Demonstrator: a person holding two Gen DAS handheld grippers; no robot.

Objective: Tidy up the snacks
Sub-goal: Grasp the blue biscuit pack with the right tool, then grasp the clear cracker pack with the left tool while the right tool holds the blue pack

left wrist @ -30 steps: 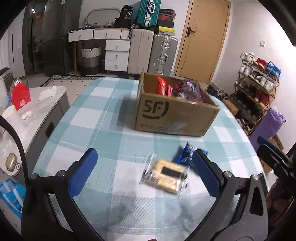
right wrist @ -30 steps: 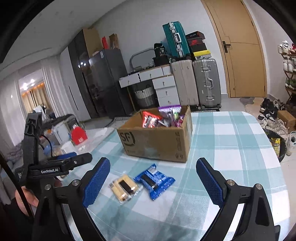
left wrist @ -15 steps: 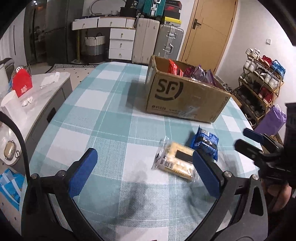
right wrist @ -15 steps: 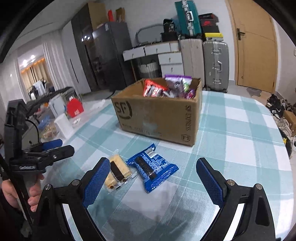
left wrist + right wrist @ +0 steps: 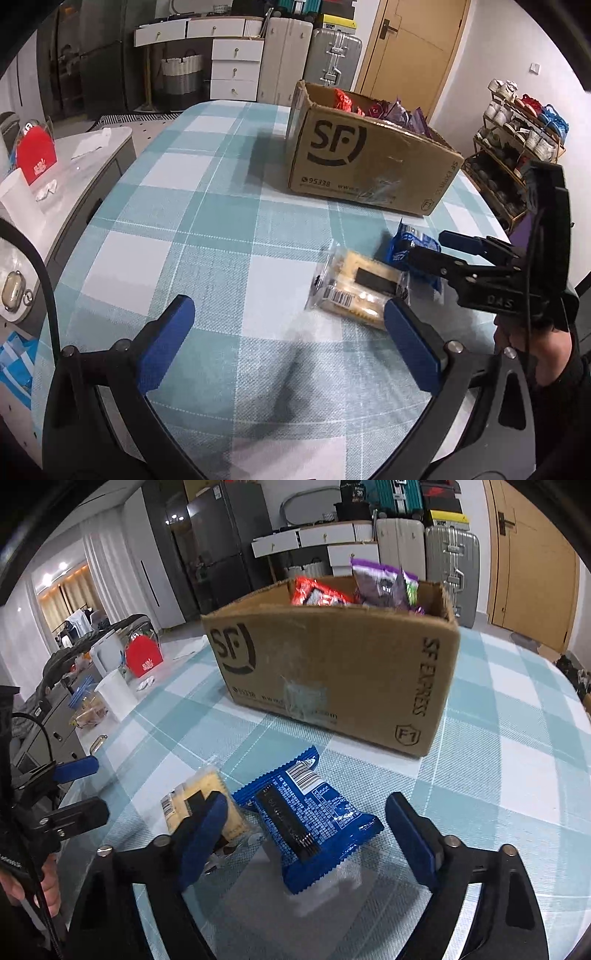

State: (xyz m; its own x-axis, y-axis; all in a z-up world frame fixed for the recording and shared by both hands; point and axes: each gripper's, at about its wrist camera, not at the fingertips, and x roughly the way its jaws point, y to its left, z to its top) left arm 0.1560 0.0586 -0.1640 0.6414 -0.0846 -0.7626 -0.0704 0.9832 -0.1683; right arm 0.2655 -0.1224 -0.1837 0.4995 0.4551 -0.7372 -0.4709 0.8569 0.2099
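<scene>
Checked table (image 5: 207,236) carries open cardboard box (image 5: 332,664), already stocked with packets, likely collection point. Blue snack packet (image 5: 314,816) flat on cloth before box, between right gripper (image 5: 306,834) jaws, just closing, not yet pressing. Cracker packet (image 5: 360,291) touching it; left gripper (image 5: 284,339) wide apart, empty.

Blue snack packet (image 5: 310,819), teal-checked tablecloth (image 5: 509,775)

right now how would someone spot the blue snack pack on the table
Find the cardboard box on the checked table. Two packs lie loose in front of its printed side. The blue pack is the glossy one with white print and zigzag ends, touching the clear cracker pack beside it.
</scene>
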